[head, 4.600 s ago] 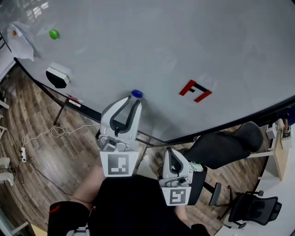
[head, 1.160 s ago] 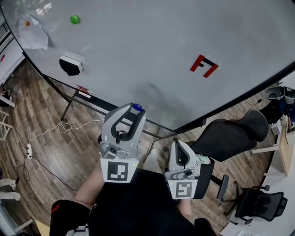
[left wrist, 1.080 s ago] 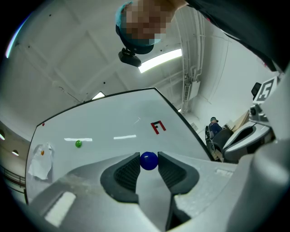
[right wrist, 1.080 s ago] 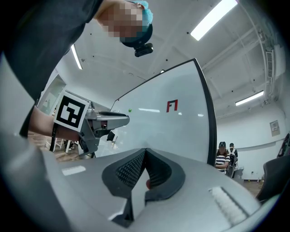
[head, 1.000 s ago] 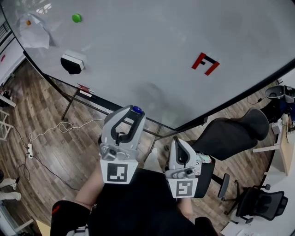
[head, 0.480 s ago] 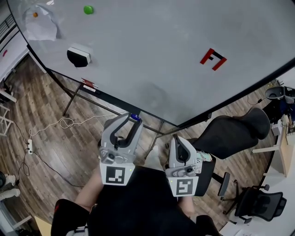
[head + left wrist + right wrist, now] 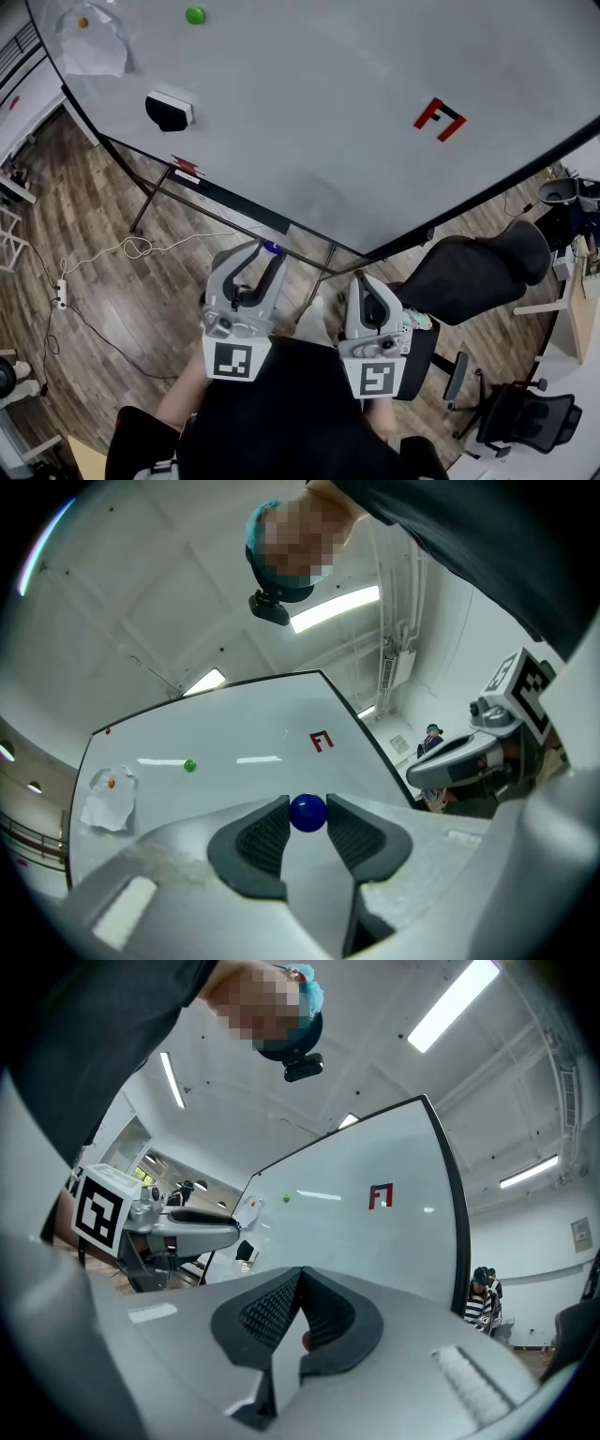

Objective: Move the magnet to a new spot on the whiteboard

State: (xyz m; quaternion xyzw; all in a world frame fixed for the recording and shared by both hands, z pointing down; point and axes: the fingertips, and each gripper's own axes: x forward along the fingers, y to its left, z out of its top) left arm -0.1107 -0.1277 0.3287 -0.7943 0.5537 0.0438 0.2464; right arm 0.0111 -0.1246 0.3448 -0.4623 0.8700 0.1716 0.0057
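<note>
The left tool [image 7: 267, 249] grips the blue magnet [image 7: 307, 813], just off the lower edge of the whiteboard [image 7: 356, 112]; the right tool [image 7: 367, 281] is closed, empty. Carry the magnet up, meet bare board squarely, release gently.

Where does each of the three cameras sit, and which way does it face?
Head view: on the person's head, looking steeply down at the whiteboard, floor, left gripper, right gripper and torso.
Left gripper view: on the left gripper, looking along jaws closed on the blue magnet, toward the whiteboard; right gripper alongside.
Right gripper view: on that gripper, along its shut jaws toward the whiteboard; left gripper alongside.
All share the red mark.
</note>
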